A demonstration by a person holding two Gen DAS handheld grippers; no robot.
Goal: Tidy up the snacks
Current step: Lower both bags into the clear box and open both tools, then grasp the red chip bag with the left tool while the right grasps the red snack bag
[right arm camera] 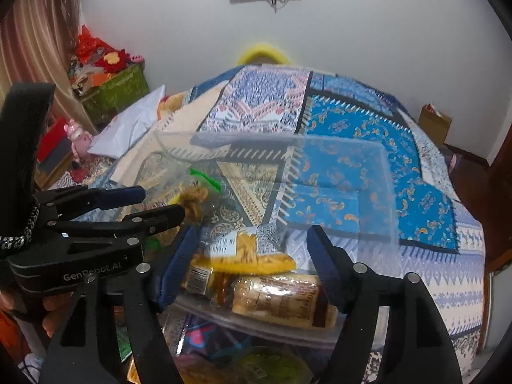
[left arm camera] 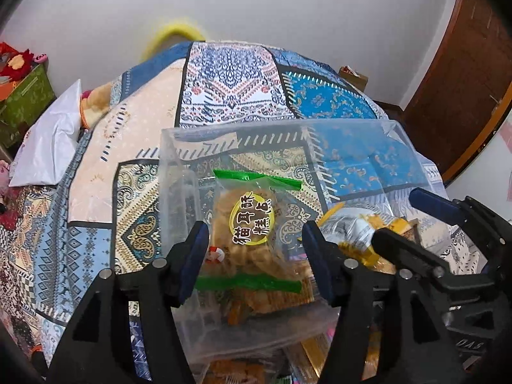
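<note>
1. Step in hand, as judged: release of snack packets into the clear plastic bin (left arm camera: 352, 134), which sits on the patterned bedspread (left arm camera: 144, 121).
2. Left gripper (left arm camera: 256, 252): jaws spread, blue pads apart from the packet on both sides; nothing pinched. Clear cracker bag (left arm camera: 252, 227) with green seal strips and yellow round label lying between the jaws, inside the bin, near its left wall.
3. Right gripper (right arm camera: 252, 262): jaws spread, nothing pinched. Yellow snack packet (right arm camera: 252, 256) lying between them inside the bin, on top of a gold-wrapped bar (right arm camera: 281, 297) at the near wall.
4. Grippers side by side over the bin's near edge, each visible in the other's view; contact between them cannot be told.
5. Further packets visible below the bin's near rim, blurred; type not determinable.
6. Next move, as judged: lift both grippers straight clear of the bin without catching the thin wall or dragging a packet out, then reach for a remaining packet outside the bin.
7. Risk: light, crinkly bags likely to shift or snag on a pad during withdrawal.
</note>
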